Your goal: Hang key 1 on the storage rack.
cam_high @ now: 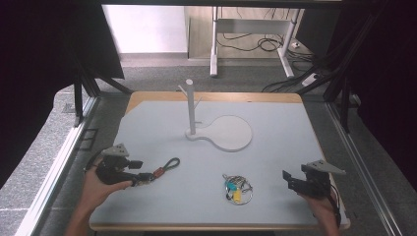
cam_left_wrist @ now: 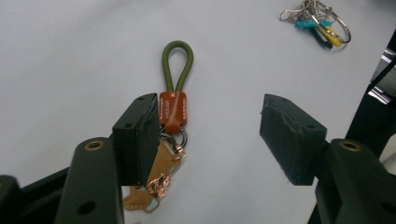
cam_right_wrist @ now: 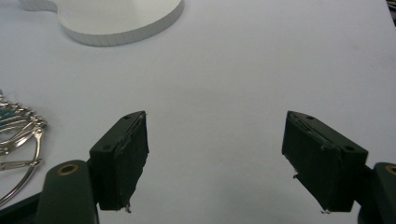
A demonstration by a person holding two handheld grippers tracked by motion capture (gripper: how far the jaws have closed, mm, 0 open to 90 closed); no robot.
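Observation:
A key fob (cam_high: 166, 166) (cam_left_wrist: 173, 105) with an olive cord loop, a brown leather tag and tan charms lies flat on the table's near left. My left gripper (cam_high: 141, 171) (cam_left_wrist: 217, 135) hovers over its charm end, open; in the left gripper view the fob sits just inside the left jaw, which hides part of the charms, and the pads do not press on it. A bunch of keys (cam_high: 237, 188) (cam_left_wrist: 320, 23) (cam_right_wrist: 16, 130) on metal rings with teal and yellow tags lies at the near centre. My right gripper (cam_high: 289, 180) (cam_right_wrist: 217, 158) stands open at the near right with bare table between its jaws.
A white stand (cam_high: 191, 105) with an upright post, short pegs and a round flat base (cam_high: 231, 133) (cam_right_wrist: 116, 18) stands mid-table. The table's front edge (cam_high: 206, 227) runs close below both hands. Black frame posts flank the table.

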